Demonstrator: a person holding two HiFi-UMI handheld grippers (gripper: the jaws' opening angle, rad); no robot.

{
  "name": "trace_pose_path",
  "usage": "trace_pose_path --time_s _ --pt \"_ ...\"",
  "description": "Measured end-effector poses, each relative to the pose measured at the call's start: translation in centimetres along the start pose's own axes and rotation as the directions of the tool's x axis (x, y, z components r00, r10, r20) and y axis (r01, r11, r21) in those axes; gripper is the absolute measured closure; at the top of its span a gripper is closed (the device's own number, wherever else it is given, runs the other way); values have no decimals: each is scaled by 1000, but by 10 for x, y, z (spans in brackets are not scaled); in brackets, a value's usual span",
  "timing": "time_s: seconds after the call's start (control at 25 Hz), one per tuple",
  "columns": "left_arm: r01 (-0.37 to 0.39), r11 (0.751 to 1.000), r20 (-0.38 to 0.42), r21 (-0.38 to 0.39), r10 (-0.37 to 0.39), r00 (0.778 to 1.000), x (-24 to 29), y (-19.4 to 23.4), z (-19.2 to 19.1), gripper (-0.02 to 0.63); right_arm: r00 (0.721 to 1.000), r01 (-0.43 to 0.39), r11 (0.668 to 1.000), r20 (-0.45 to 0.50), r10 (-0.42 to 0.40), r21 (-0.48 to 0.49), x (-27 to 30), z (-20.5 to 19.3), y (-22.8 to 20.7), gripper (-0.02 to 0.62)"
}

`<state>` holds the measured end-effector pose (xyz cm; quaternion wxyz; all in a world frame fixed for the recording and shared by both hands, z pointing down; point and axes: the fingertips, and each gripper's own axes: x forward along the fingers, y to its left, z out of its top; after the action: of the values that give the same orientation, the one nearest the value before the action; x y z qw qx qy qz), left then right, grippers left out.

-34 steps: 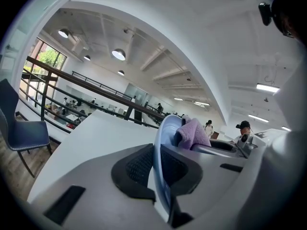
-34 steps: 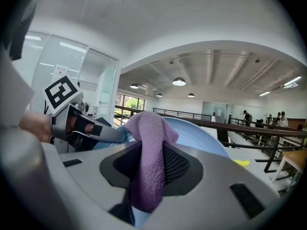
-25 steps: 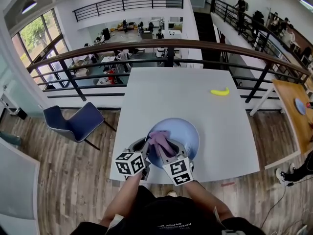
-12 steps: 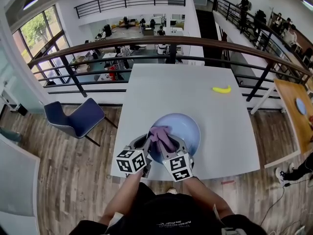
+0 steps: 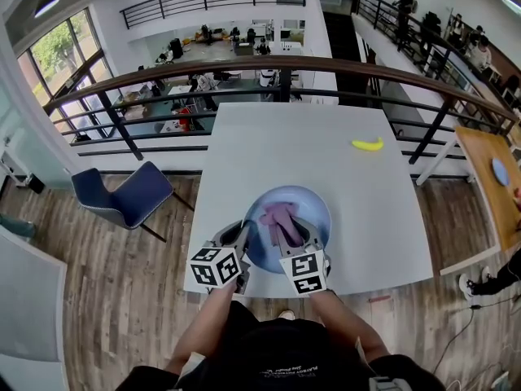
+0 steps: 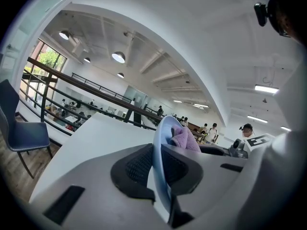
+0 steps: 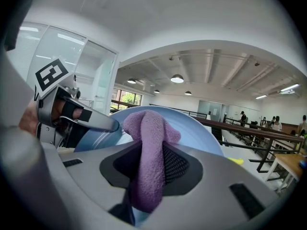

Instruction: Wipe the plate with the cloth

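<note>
- The right gripper (image 5: 293, 241) has carried the cloth (image 5: 281, 218) across the plate (image 5: 316, 212). A second ago the purple wad lay toward the dish's nine o'clock side. Now it sits about the middle, a little toward twelve.
- Its jaws are clamped on the cloth. In the right gripper view the fold fills the gap between the pads and hangs down against the blue face.
- The left gripper (image 5: 243, 236) has kept its place, jaws closed on the plate's rim at about nine o'clock. In the left gripper view the rim stands edge-on between the pads.
- This looks like a wiping stroke under way, with the plate steadied from one side. The three o'clock half probably remains to be covered.
- The plate lies close to the six o'clock edge of the surface (image 5: 277, 145), nearest the person. A stroke pulled toward six has little margin if the left grip slackens.
- Toward twelve and three the surface is bare. A banana (image 5: 366, 145) lies well apart at about one o'clock, out of the stroke's way.
- A railing (image 5: 277, 63) runs beyond the far edge, well clear.
</note>
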<state>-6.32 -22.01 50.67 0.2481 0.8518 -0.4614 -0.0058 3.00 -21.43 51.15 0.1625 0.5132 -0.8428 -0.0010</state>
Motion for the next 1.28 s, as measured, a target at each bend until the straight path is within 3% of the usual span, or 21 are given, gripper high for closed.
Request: trace_pose_path --time_s 0.76,1.08,1.28 --pt "4 1000 -2 15 -4 1000 8 -2 7 569 986 162 986 -58 -159 47 -18 -30 -76 476" --pt "-8 1000 -8 20 8 1000 13 -4 6 569 988 148 988 -52 -146 37 -19 -33 -82 476" --pt "-25 1000 -5 -1 25 1000 10 6 7 571 994 111 993 -23 -110 48 -21 -22 -61 476"
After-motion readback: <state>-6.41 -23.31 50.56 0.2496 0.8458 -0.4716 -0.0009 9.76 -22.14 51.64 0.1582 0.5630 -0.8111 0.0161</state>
